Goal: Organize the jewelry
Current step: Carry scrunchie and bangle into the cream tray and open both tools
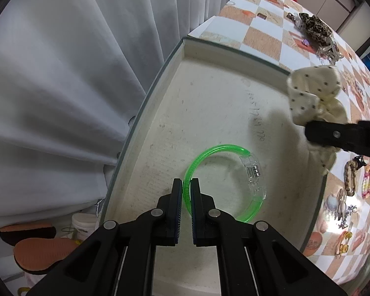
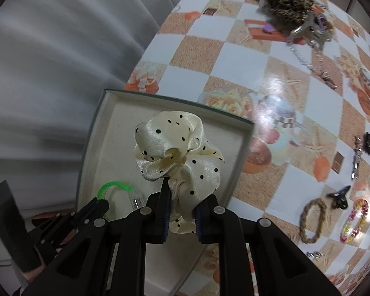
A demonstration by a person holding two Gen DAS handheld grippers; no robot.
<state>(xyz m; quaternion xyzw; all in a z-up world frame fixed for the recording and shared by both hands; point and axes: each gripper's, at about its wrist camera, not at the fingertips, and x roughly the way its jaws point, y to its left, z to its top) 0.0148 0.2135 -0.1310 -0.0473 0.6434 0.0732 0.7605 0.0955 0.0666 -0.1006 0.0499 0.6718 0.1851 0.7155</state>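
left gripper (image 1: 186,185) clenched on green bracelet (image 1: 224,182) inside shallow white box (image 1: 209,93); right gripper (image 2: 182,197) clamping cream dotted scrunchie (image 2: 177,153) over same box, on checked table (image 2: 234,49).

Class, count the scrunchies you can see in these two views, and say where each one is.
2. A cream polka-dot scrunchie is pinched in the right gripper over the box. A leopard-print scrunchie lies on the table's far side. Others may be out of frame.

One box (image 1: 185,49), one green bangle (image 1: 197,162), one dotted scrunchie (image 2: 180,148), two hand-held grippers (image 1: 185,187).
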